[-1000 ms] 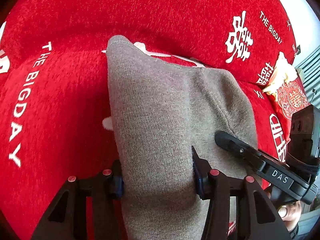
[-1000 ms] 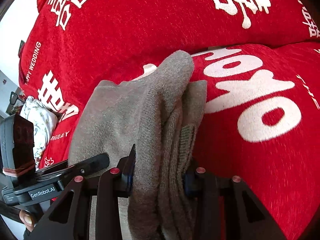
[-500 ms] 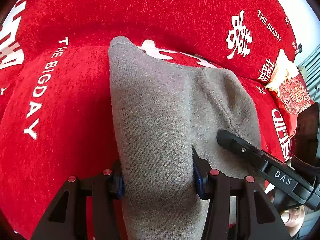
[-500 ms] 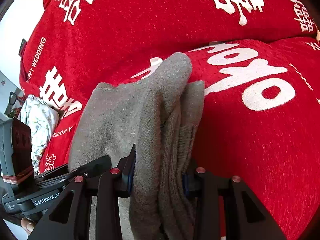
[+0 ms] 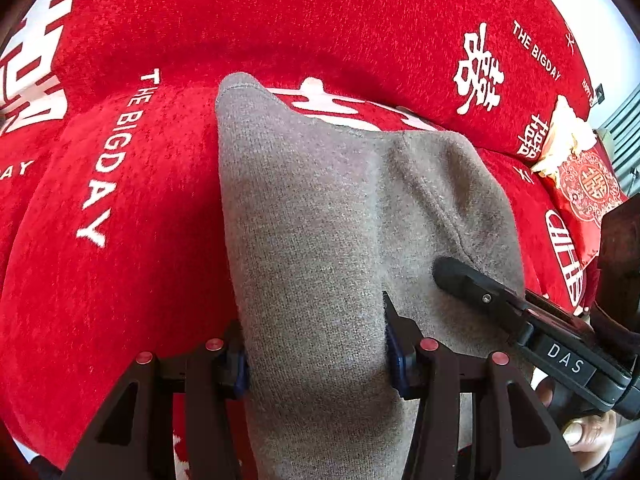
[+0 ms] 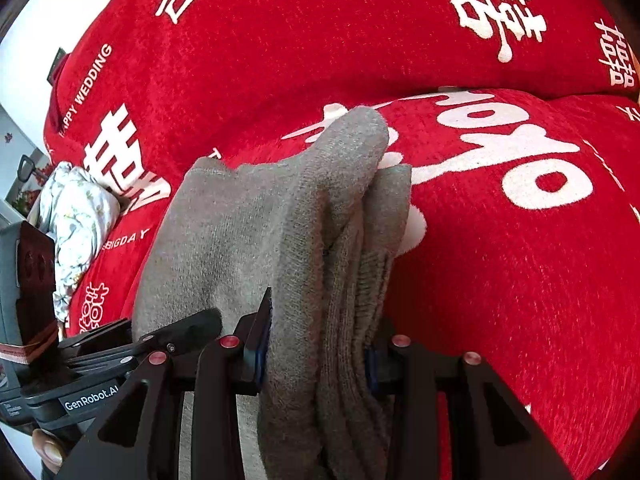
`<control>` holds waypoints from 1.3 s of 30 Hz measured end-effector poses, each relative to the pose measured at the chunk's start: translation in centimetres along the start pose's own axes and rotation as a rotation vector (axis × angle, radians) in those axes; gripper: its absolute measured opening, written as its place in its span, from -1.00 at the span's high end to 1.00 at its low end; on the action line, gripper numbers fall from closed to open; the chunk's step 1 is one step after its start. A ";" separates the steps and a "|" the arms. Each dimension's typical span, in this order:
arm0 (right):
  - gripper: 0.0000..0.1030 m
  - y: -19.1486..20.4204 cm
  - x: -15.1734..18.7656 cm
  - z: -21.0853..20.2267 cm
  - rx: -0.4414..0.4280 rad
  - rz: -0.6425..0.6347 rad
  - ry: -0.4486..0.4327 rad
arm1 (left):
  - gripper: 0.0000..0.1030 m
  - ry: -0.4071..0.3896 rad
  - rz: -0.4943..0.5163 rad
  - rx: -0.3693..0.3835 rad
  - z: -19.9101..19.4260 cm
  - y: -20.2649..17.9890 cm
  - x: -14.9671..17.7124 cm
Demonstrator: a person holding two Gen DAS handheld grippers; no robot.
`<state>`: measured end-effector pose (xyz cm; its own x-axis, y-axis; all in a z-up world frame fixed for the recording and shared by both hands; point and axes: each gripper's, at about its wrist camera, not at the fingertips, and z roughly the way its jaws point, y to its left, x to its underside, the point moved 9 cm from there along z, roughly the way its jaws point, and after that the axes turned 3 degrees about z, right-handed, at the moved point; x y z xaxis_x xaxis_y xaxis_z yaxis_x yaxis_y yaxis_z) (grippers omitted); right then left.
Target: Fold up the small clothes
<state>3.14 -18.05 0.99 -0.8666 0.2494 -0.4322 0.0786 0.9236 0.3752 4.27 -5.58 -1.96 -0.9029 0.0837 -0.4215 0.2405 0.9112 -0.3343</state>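
Observation:
A grey knitted garment [image 5: 312,216] hangs folded over a red sofa, held up at two spots. My left gripper [image 5: 316,356] is shut on its left part, the cloth bunched between both pads. In the right wrist view the same grey garment [image 6: 256,224] shows several folded layers, and my right gripper [image 6: 316,352] is shut on that thick edge. The right gripper [image 5: 516,312] reaches in from the right side of the left wrist view, and the left gripper [image 6: 132,344] shows at the lower left of the right wrist view.
Red sofa cover [image 5: 120,264] with white lettering and characters lies under and behind the garment. A red patterned cushion [image 5: 584,188] sits at the right end. A pale floral cloth [image 6: 76,216] lies at the sofa's left end. A person's fingers [image 5: 580,432] hold a handle.
Both grippers carried the garment sideways across the sofa; the lettering beneath has slid to the right in the left view and the white characters leftward in the right view. Both grips are unchanged.

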 end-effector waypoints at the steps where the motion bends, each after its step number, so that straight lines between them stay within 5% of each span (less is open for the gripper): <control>1: 0.25 0.2 0.2 -0.1 0.002 -0.005 0.000 | -0.02 0.000 0.001 -0.001 -0.1 0.1 0.2; 39: 0.25 3.8 5.8 -2.2 -0.013 -0.073 -0.018 | -0.02 -0.040 0.025 -0.040 -3.7 1.6 5.9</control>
<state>-2.63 -13.78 1.70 -0.8607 0.1868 -0.4735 0.0091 0.9357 0.3526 -2.00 -2.10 -1.87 -0.8815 0.0915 -0.4632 0.2481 0.9245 -0.2895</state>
